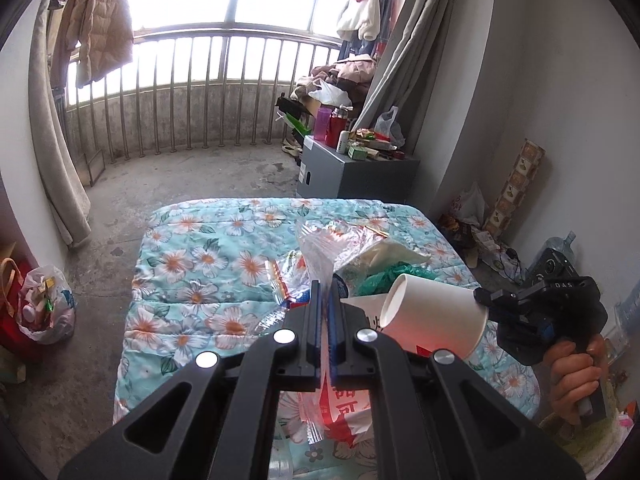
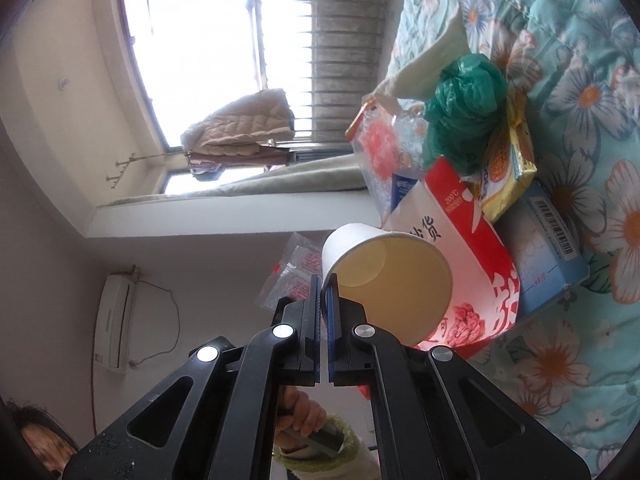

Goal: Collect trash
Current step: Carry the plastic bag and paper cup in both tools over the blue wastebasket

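Left wrist view: left hand-held gripper (image 1: 325, 292) is clamped tight on a thin clear plastic bag (image 1: 320, 248) with red print, which rises past the fingertips and also hangs below the jaws. Under it lies a floral quilt (image 1: 200, 264) covering a bed or table, cannot tell which. A trash pile sits on the quilt just past the gripper: crumpled green plastic bag (image 1: 378, 276), white paper, clear wrappers. On the right, the right hand-held gripper (image 1: 482, 298) pinches the rim of a white paper cup (image 1: 436, 316), which is tipped on its side with its base toward the left gripper. A hand (image 1: 576, 376) grips the handle. Grey cabinet (image 1: 356, 172) with bottles behind the quilt; full trash bag (image 1: 46, 304) on the floor at left.

Right wrist view: the picture is rolled sideways. Right hand-held gripper (image 2: 324, 288) is pressed closed on the paper cup (image 2: 384, 280) wall at the rim, one finger inside the mouth, one outside. The cup is held off the quilt (image 2: 580, 320). Beside it lie a red-and-white paper bowl (image 2: 460, 248), a yellow snack packet (image 2: 508, 172), a blue box (image 2: 544, 256) and the green plastic bag (image 2: 464, 108), piled and touching. The clear bag (image 2: 296, 276) shows behind the fingers.
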`<state>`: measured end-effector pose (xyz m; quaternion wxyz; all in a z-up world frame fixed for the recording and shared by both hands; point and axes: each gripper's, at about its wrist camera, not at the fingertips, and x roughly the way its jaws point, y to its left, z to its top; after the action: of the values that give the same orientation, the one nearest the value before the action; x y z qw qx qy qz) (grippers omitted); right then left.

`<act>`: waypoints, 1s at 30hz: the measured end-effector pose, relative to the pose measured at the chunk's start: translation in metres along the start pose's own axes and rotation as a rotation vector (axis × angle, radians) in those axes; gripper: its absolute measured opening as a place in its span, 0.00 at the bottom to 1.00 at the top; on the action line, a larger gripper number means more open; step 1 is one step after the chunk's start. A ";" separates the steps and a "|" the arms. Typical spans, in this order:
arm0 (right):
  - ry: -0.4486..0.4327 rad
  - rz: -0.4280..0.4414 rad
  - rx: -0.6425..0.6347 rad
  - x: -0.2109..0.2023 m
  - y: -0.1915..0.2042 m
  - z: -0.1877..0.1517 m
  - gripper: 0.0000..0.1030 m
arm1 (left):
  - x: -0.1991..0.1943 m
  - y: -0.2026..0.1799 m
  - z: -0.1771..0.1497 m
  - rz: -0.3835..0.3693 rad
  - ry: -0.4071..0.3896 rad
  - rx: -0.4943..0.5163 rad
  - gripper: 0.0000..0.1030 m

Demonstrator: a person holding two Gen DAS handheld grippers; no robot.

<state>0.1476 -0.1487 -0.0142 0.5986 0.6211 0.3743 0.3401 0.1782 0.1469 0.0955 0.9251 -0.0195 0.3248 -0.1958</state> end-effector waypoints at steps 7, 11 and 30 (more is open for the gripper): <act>-0.053 0.038 -0.058 -0.019 0.013 -0.001 0.01 | -0.024 -0.004 0.010 0.016 -0.079 0.003 0.02; -0.096 0.061 -0.086 -0.039 0.019 -0.004 0.01 | -0.034 -0.010 0.013 0.009 -0.109 0.005 0.02; -0.392 0.098 -0.135 -0.178 0.014 -0.043 0.01 | -0.037 -0.139 0.036 -0.247 -0.185 0.152 0.02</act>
<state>0.0246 -0.2828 0.0070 0.6829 0.6514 0.1965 0.2659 0.1246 0.0296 0.1684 0.9188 -0.0074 0.2179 -0.3291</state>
